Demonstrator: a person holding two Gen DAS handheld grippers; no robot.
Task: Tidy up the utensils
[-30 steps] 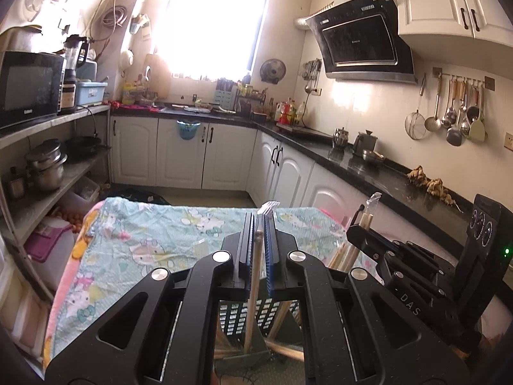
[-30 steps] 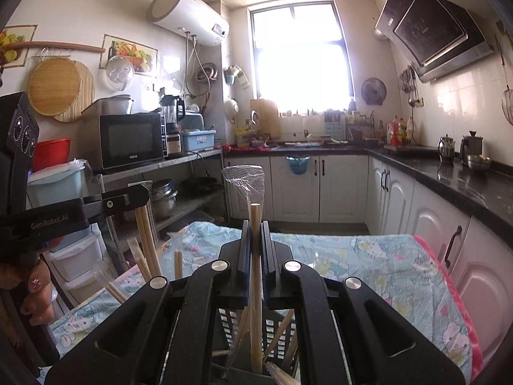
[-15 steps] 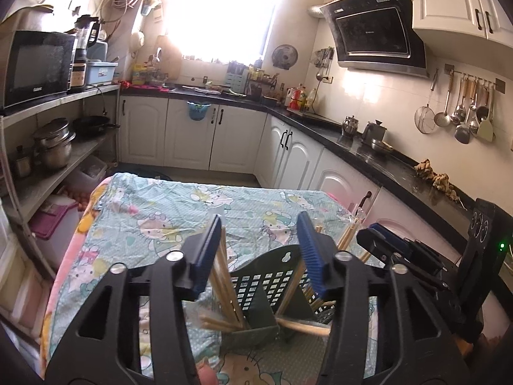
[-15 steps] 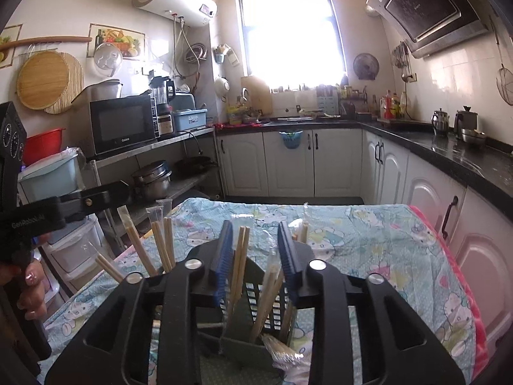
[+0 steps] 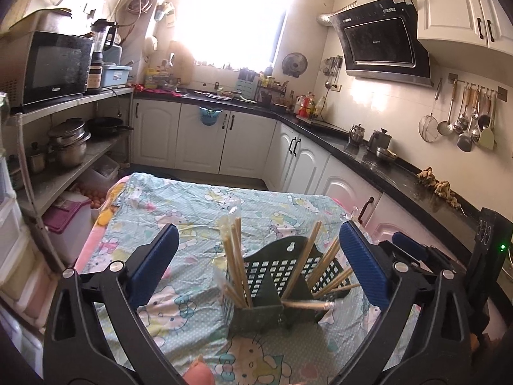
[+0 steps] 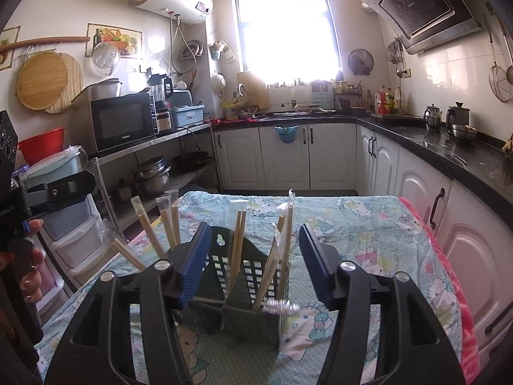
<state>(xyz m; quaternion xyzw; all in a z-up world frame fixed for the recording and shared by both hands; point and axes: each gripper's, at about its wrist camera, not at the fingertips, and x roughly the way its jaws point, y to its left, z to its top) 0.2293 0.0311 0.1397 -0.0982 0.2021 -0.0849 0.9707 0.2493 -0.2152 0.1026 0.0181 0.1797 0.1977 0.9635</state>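
Note:
A dark green mesh utensil holder (image 5: 256,320) (image 6: 250,324) stands on the cartoon-print tablecloth (image 5: 179,199). Several wooden chopsticks (image 5: 235,256) (image 6: 239,243), some in clear wrappers, lean in its compartments. One wrapped chopstick (image 5: 307,304) lies across the front rim. My left gripper (image 5: 258,240) is just behind the holder, its jaws opening wide, nothing pressed between them. The jaws of my right gripper (image 6: 255,234) are opening too, and its pads stand clear of the chopsticks between them. Each gripper shows at the edge of the other's view, the right gripper (image 5: 413,250) and the left gripper (image 6: 57,189).
A hand (image 6: 32,256) holds the left gripper's handle. White cabinets under a black counter (image 5: 384,166) run along the right and far walls. A metal shelf (image 5: 70,166) with pots and a microwave stands to the left of the table.
Both grippers were shut on chopsticks over the holder. Their jaws have spread and both have drawn back. The released chopsticks now stand in the holder.

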